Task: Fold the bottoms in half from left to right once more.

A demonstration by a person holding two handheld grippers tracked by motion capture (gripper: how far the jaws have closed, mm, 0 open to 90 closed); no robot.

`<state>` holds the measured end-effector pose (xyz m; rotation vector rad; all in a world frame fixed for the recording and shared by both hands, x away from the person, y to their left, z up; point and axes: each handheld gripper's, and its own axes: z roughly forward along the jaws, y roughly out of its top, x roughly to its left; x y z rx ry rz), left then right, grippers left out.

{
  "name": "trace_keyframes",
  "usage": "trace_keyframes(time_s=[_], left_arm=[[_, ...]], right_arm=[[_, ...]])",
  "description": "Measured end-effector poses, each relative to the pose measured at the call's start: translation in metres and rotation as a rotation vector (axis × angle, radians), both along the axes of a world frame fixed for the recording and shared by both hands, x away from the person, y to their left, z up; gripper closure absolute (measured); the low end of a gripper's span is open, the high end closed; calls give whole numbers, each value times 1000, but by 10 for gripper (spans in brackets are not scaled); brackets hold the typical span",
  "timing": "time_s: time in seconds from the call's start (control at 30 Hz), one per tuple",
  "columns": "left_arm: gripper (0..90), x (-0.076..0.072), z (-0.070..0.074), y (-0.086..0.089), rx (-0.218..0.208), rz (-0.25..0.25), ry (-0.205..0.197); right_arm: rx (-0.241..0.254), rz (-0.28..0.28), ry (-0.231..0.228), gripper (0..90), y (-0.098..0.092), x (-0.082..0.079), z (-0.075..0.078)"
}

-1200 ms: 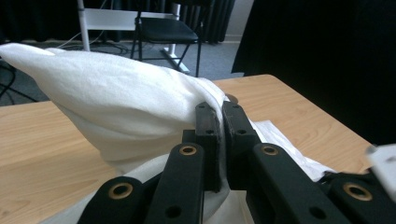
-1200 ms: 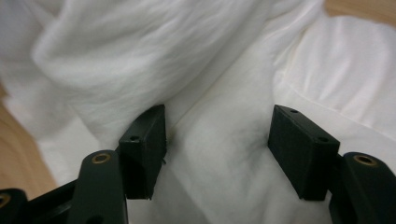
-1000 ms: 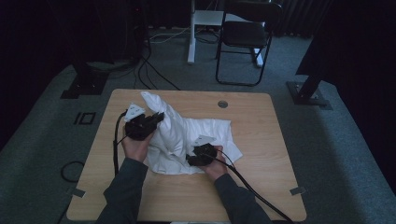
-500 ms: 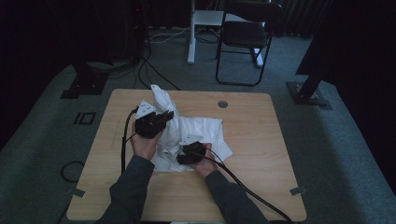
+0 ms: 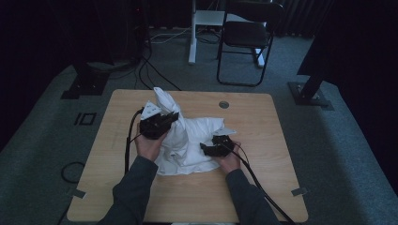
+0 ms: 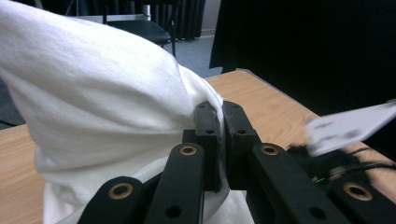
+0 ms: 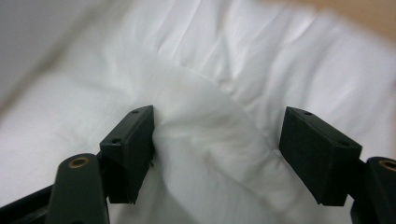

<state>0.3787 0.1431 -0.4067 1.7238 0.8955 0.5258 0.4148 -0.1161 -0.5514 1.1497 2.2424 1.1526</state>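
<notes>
A chair (image 5: 246, 40) and cables (image 5: 159, 77) sit beyond the table (image 5: 281, 187). The left gripper (image 5: 162, 123) pinches a raised fold of the white cloth (image 5: 197, 136) at mid-table. The right gripper (image 5: 206, 149) has just been opening; its jaws stand wide around a cloth ridge, which has sunk since a second ago.

The high view looks forward and down on the desk (image 5: 263, 187) from the person's side. Each gripper view sits close, facing along its jaws; all three share the white cloth (image 5: 192, 136), toward 12 o'clock.
</notes>
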Motion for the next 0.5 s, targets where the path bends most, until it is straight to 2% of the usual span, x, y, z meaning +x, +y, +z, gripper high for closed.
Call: trace_keyframes(time_s=[0.03,0.07,0.1,0.2,0.23,0.27,0.3,0.33,0.37,0.4,0.43,0.47,0.5], left_arm=[[873,0,0,-2,5,-4,-2],[873,1,1,-3,7,-8,-2],[873,1,1,-7,12,-13,-1],[873,1,0,-11,19,-22,0],[873,1,-1,-14,30,-29,1],[873,1,-1,-14,30,-29,1],[873,0,-2,-17,41,-32,0],[873,0,-2,-17,41,-32,0],[873,0,-3,-18,42,-34,0],[873,0,-3,-18,45,-38,1],[873,0,-4,-19,46,-40,3],[873,0,-4,-19,46,-41,3],[873,0,-4,-19,48,-42,4]], right_arm=[[1,2,11,301,7,-1,-9],[1,2,11,301,7,-1,-9],[29,-6,28,310,12,-2,-11],[36,4,30,324,19,-4,-12],[23,31,30,324,28,-5,-11],[23,31,30,324,28,-5,-11],[6,74,38,291,33,-7,-7],[6,74,38,291,33,-7,-7],[22,115,9,239,30,-13,2],[22,115,9,239,30,-13,2],[61,123,-9,246,24,-17,8],[103,94,-62,299,12,-21,17],[101,66,-85,320,6,-22,19]])
